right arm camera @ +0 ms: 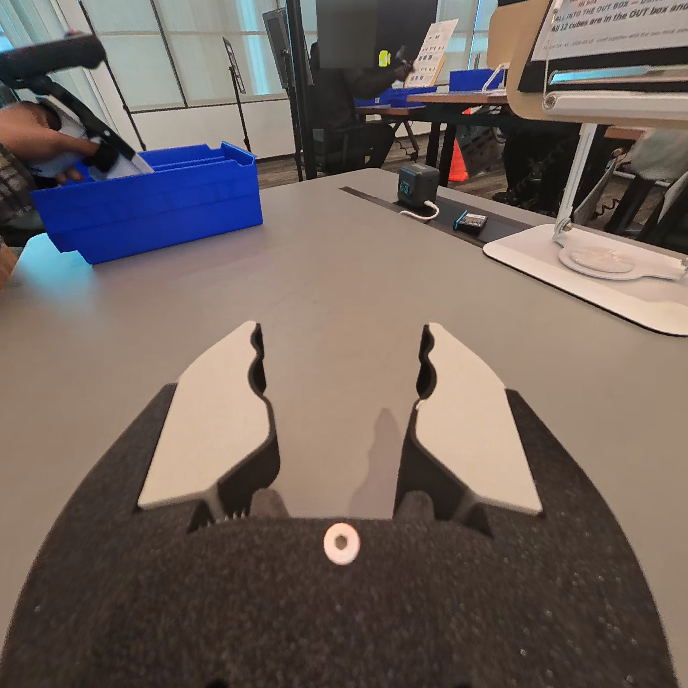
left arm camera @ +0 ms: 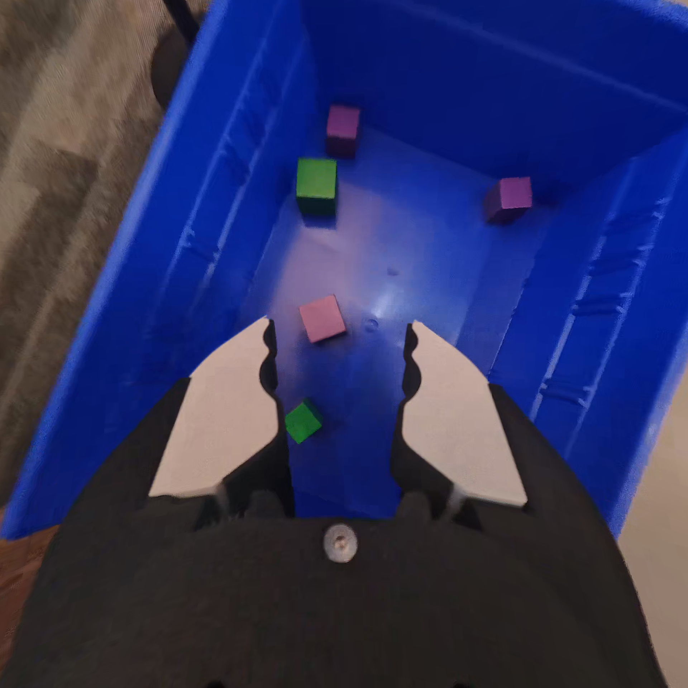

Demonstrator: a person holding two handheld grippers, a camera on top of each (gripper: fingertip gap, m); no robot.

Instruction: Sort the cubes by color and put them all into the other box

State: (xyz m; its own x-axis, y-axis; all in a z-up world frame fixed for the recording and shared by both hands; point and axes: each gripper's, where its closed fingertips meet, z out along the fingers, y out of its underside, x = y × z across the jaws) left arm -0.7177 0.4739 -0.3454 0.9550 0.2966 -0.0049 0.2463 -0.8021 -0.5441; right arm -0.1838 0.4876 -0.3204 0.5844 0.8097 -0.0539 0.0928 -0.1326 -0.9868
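In the left wrist view my left gripper [left arm camera: 339,322] is open and empty, pointing down into a blue box [left arm camera: 231,193]. On the box floor lie a pink cube [left arm camera: 322,318] just beyond the fingertips, a small green cube [left arm camera: 302,420] between the fingers near the left one, a larger green cube [left arm camera: 316,184], and two purple cubes, one by the far left corner [left arm camera: 342,128] and one at the right [left arm camera: 510,197]. In the right wrist view my right gripper [right arm camera: 342,327] is open and empty, low over the grey table [right arm camera: 335,260]. The blue box [right arm camera: 156,208] stands far left there, with the left gripper [right arm camera: 115,160] inside it.
A white stand base [right arm camera: 588,275] sits at the right of the table. A dark slot holds a small black device [right arm camera: 417,186] with a white cable and a black battery [right arm camera: 471,222]. A person's hand [right arm camera: 41,141] holds the left gripper. Other desks with blue boxes stand behind.
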